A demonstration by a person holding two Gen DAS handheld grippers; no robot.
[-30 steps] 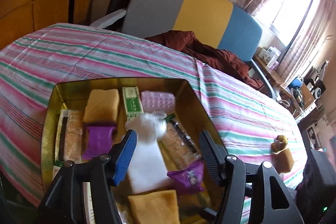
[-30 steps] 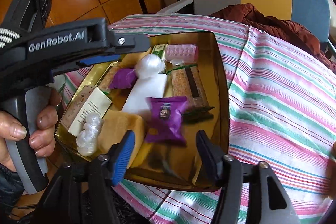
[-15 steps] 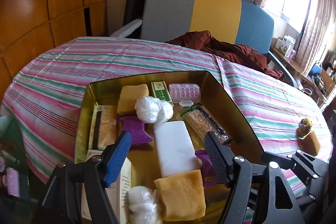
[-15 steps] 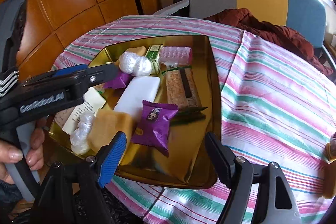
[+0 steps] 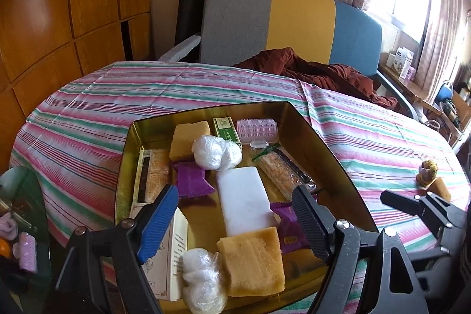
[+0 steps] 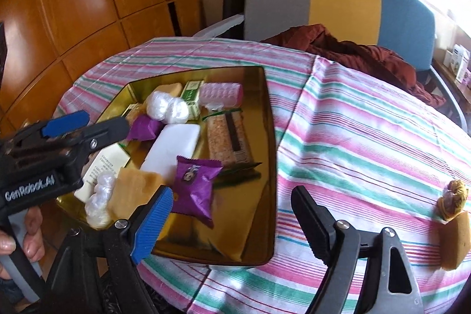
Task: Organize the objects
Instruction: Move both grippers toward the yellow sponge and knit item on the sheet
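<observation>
left tongs [image 5: 235, 214]: just opened, empty; right tongs [image 6: 231, 214]: just opened, empty

Tray [image 6: 269, 137] crowded; striped cloth [image 6: 353, 143] right of it lies open.

"GenRobot.AI" — white lettering on the left tongs [image 6: 85, 122] body.
</observation>
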